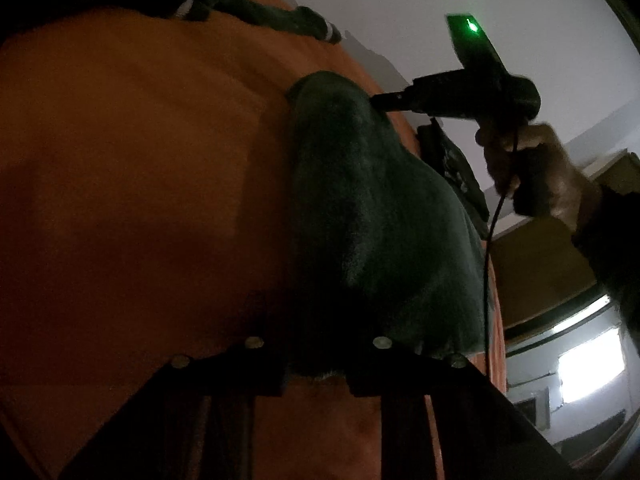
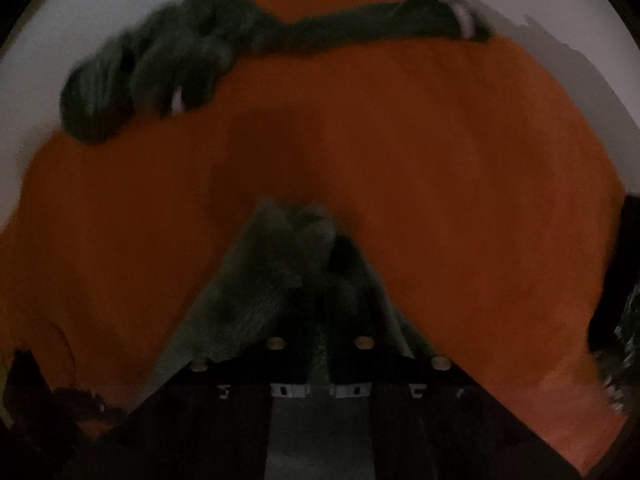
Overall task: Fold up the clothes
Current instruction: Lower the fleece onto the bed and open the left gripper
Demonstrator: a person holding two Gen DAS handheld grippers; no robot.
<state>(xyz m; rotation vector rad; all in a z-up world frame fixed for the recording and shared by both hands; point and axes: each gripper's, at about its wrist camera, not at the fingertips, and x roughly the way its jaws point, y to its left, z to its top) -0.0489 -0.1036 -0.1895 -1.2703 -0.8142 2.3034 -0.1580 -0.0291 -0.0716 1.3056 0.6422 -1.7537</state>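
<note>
A dark green fleece garment point(image 1: 368, 216) is stretched over the orange bed cover point(image 1: 120, 160) in dim light. My left gripper point(image 1: 316, 360) holds its near edge, with cloth filling the gap between the fingers. At the garment's far corner sits my right gripper point(image 1: 380, 100), held by a hand point(image 1: 536, 172), a green light on its body. In the right wrist view the same garment point(image 2: 272, 272) bunches up between the nearly closed fingers of my right gripper point(image 2: 320, 344).
A second dark green garment point(image 2: 180, 52) with a white-striped cuff lies crumpled at the far side of the orange cover point(image 2: 440, 160). A black printed cloth point(image 1: 452, 160) lies at the bed's edge. Wooden furniture point(image 1: 540, 272) and a bright window point(image 1: 592, 356) stand beyond.
</note>
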